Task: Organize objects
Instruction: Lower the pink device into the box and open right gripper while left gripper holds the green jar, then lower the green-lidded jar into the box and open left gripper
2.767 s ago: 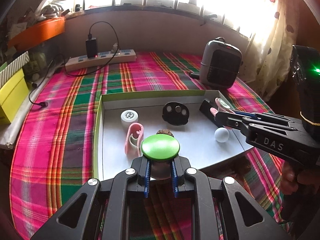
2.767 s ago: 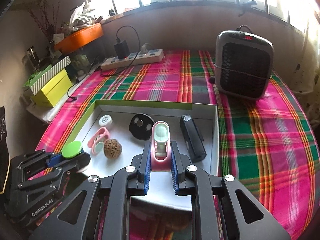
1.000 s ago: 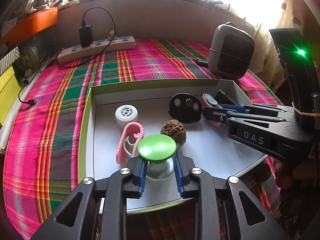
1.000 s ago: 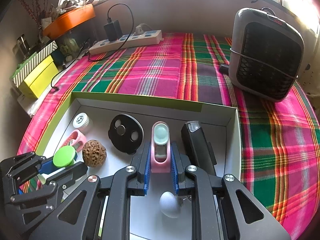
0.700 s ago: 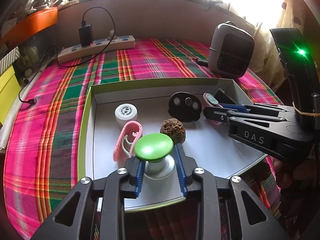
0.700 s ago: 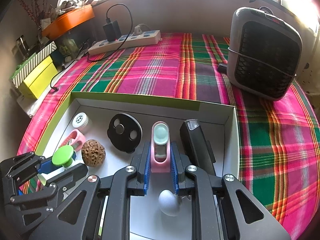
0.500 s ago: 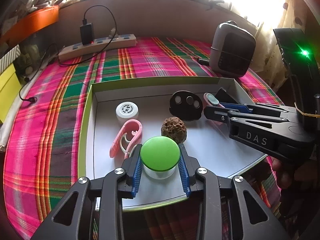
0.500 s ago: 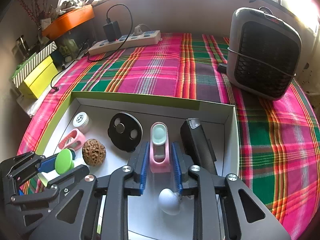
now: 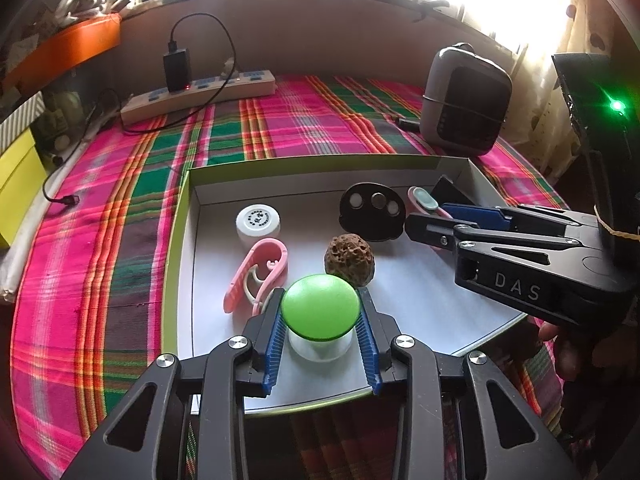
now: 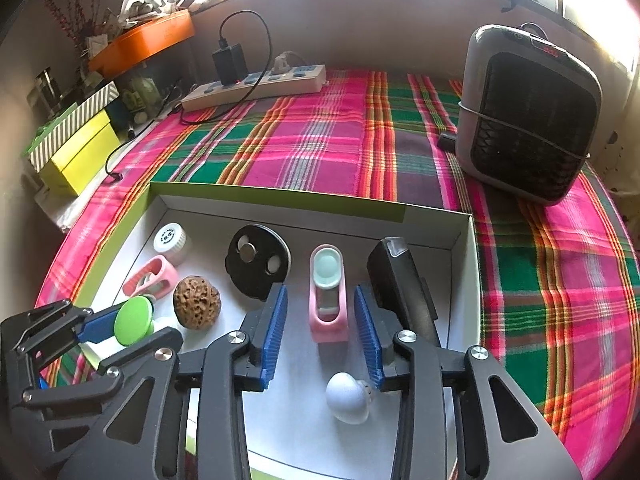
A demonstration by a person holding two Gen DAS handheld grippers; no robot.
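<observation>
- Plaid cloth (image 10: 320, 148) in pink and green covered the counter, with a window behind, a power strip (image 10: 256, 86) along the far wall and a grey heater (image 10: 528, 120) at far right.
- Shallow white box (image 10: 280, 196) with a green rim sat near the front, holding all the small stuff.
- Left hand-held gripper (image 9: 322, 336) had its jaws spread around the green-capped knob (image 9: 320, 306). The blue pads (image 9: 276, 336) looked just clear of the white base, so it stood on the box floor by itself.
- Right hand-held gripper (image 10: 322, 328) was opening up, with the pink holder (image 10: 328, 296) lying loose between its jaws, gaps on both sides.
- Brown walnut (image 9: 350, 260) sat just beyond the knob, with the pink clip (image 9: 258, 272) to its left and a white round cap (image 9: 258, 222) further back.
- Black disc (image 10: 258, 262) lay left of the pink holder, a black oblong case (image 10: 400, 284) right of it.
- Small white knob (image 10: 348, 398) lay near the front, under the right gripper.
</observation>
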